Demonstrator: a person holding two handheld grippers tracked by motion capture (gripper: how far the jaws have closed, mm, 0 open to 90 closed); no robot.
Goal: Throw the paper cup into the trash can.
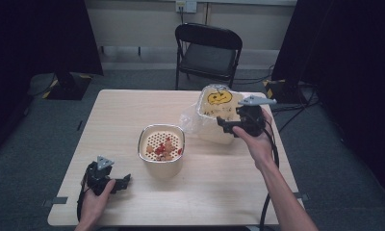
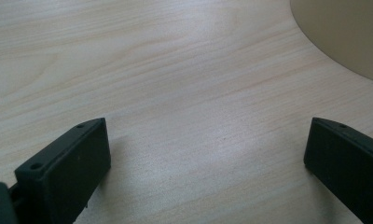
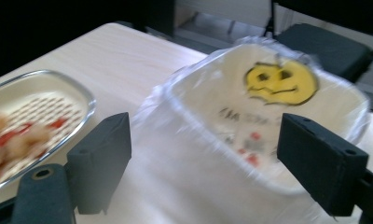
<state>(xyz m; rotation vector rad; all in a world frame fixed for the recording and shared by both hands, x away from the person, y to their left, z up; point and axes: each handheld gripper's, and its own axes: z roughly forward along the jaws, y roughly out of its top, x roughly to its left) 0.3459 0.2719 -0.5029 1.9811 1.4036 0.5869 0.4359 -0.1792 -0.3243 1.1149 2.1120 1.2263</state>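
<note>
The left gripper (image 1: 114,183) is looking black and chunky, and it is wearing a little grey three-cornered plate on top. A black cable is trailing from it. The right gripper (image 1: 225,126) is looking black too, and its grey three-cornered plate is sticking out on top. A black cable is hanging down from it beside the bare forearm. No sleeves are showing on the arms. Seen close up, each gripper is showing two black, blocky jaws with flat faces. Small round screw holes are sitting along their top edges. A round brass-coloured bit is showing near the bottom of one jaw.
</note>
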